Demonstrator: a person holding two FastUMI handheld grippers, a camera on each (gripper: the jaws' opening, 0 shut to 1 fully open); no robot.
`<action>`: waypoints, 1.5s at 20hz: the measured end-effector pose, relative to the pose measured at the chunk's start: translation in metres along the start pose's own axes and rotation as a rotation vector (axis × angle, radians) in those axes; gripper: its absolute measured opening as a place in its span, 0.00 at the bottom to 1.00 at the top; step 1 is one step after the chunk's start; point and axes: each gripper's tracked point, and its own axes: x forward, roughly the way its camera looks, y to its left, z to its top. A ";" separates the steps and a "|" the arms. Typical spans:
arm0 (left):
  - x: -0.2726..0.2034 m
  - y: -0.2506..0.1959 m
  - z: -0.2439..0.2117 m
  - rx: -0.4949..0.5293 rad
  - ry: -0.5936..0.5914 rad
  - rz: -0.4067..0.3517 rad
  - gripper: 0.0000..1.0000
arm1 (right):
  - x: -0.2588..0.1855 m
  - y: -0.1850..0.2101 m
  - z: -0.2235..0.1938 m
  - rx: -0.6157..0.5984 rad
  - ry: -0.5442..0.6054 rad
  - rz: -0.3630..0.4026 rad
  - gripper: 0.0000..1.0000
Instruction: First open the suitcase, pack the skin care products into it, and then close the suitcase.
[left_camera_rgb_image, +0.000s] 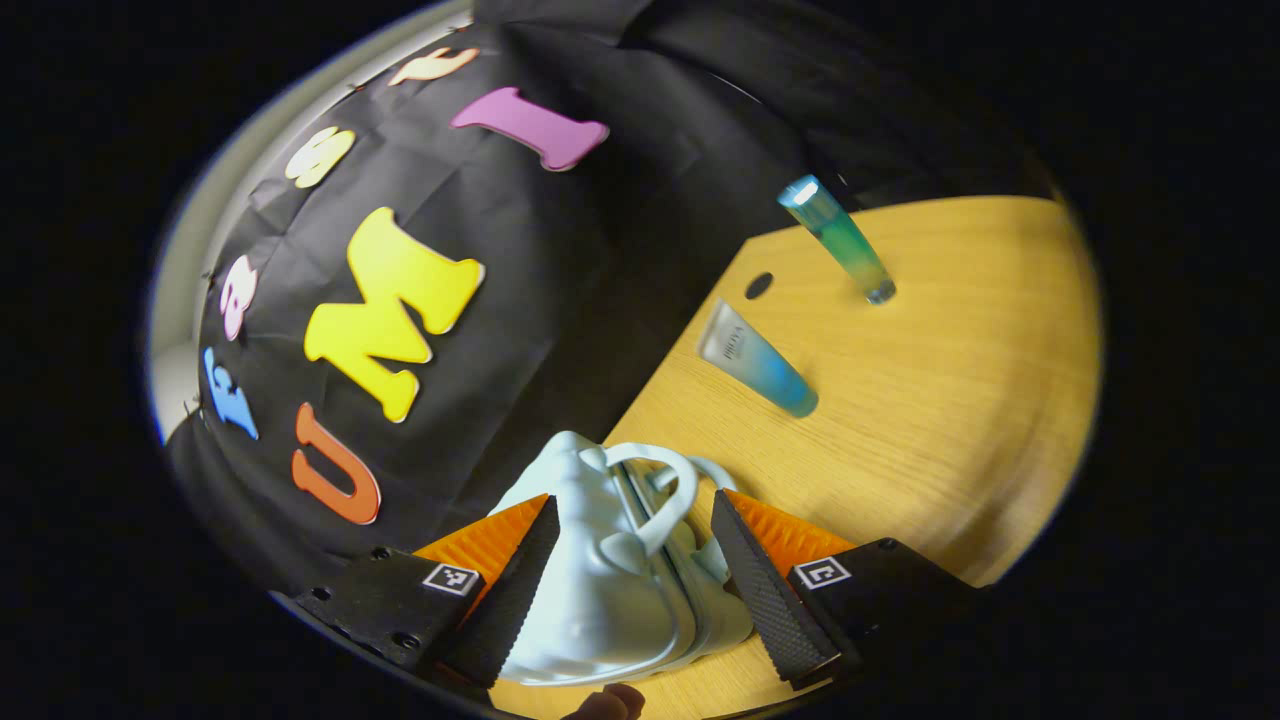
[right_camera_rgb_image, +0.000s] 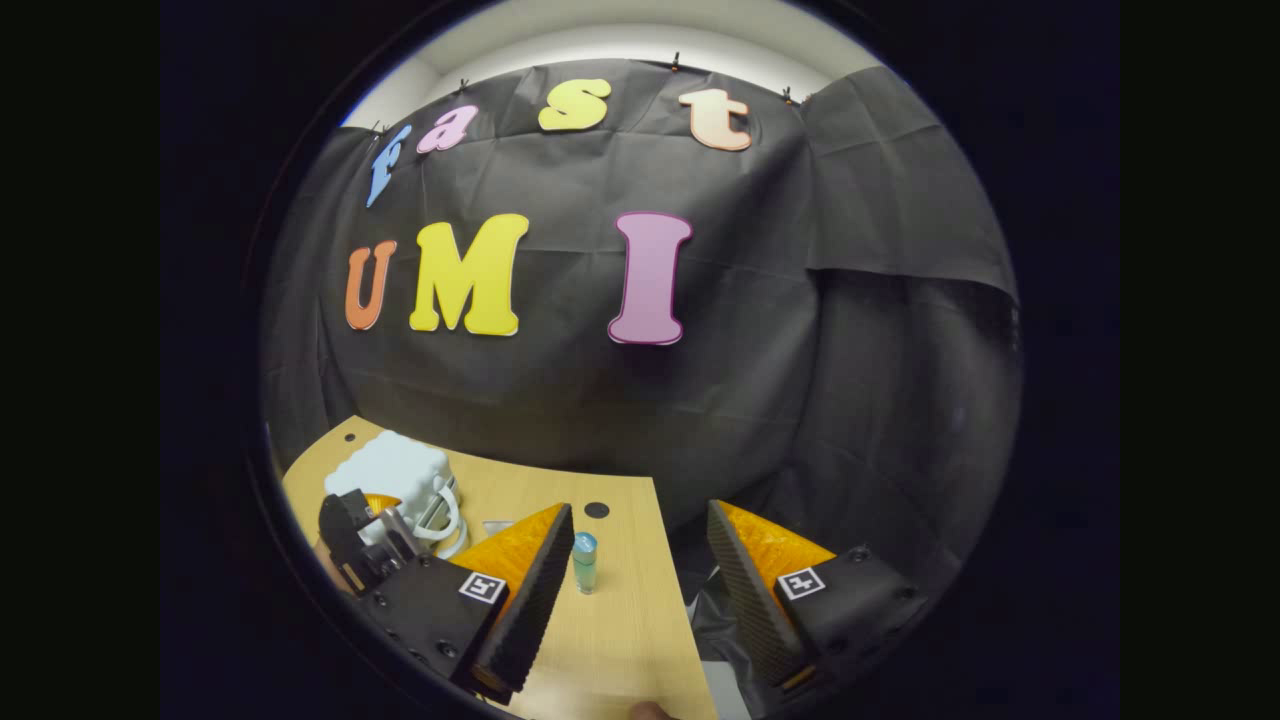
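Observation:
A small pale blue suitcase (left_camera_rgb_image: 600, 590) stands shut on the wooden table (left_camera_rgb_image: 930, 420), its handle (left_camera_rgb_image: 668, 490) facing up. My left gripper (left_camera_rgb_image: 634, 498) is open, and its fingers straddle the suitcase's handle end with a wide gap. Farther off stand a clear-to-blue tube (left_camera_rgb_image: 757, 360) and a green-blue bottle (left_camera_rgb_image: 838, 240). In the right gripper view my right gripper (right_camera_rgb_image: 638, 508) hangs open and empty over the table's corner. The bottle (right_camera_rgb_image: 585, 562) stands just past its left finger. The suitcase (right_camera_rgb_image: 400, 470) and the left gripper (right_camera_rgb_image: 355, 545) are at the far left.
The table (right_camera_rgb_image: 620, 640) has a small round hole (left_camera_rgb_image: 759, 285) near its back edge. Its right edge (right_camera_rgb_image: 672, 580) drops off to black cloth under my right gripper's right finger. A fingertip (left_camera_rgb_image: 610, 705) shows at the bottom of the left gripper view.

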 end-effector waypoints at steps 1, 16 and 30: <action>0.004 -0.005 -0.007 0.031 0.042 -0.006 0.98 | 0.003 -0.004 -0.001 0.009 0.003 0.004 0.80; 0.047 -0.009 -0.022 0.415 0.224 -0.067 0.48 | 0.035 -0.049 -0.055 0.117 0.110 0.031 0.80; 0.021 0.056 -0.005 0.138 0.126 0.001 0.03 | -0.004 -0.030 -0.034 0.095 0.075 -0.112 0.78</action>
